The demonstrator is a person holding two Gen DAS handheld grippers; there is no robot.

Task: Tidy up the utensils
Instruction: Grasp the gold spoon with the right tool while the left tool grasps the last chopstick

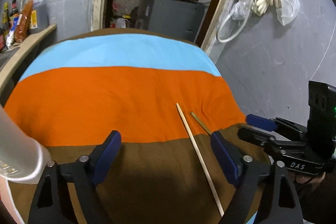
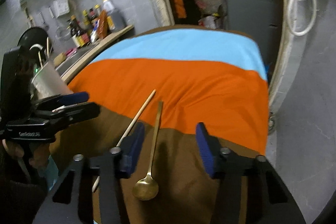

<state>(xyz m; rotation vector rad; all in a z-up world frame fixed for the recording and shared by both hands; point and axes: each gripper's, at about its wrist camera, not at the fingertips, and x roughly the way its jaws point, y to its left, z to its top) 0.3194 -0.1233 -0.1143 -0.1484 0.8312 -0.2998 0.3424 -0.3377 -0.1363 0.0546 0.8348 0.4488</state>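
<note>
A wooden chopstick (image 1: 197, 156) lies on the striped cloth (image 1: 105, 102), between my left gripper's jaws near the right finger. A gold spoon (image 2: 152, 152) lies beside it; only its handle tip (image 1: 199, 121) shows in the left wrist view. My left gripper (image 1: 166, 152) is open and empty above the brown stripe. My right gripper (image 2: 170, 146) is open and empty, with the spoon between its jaws, close to the left finger; the chopstick (image 2: 136, 117) passes under that finger. A metal utensil holder (image 2: 49, 83) stands at the table's left, also at the left edge in the left wrist view (image 1: 19, 152), with sticks in it.
A counter (image 2: 98, 45) with sauce bottles (image 2: 84, 28) runs along the left. A grey wall (image 1: 273, 60) is close on the right of the table. A doorway with shelves and a grey cabinet (image 1: 174, 12) lies behind the table. Each gripper shows in the other's view (image 1: 279, 135) (image 2: 52, 110).
</note>
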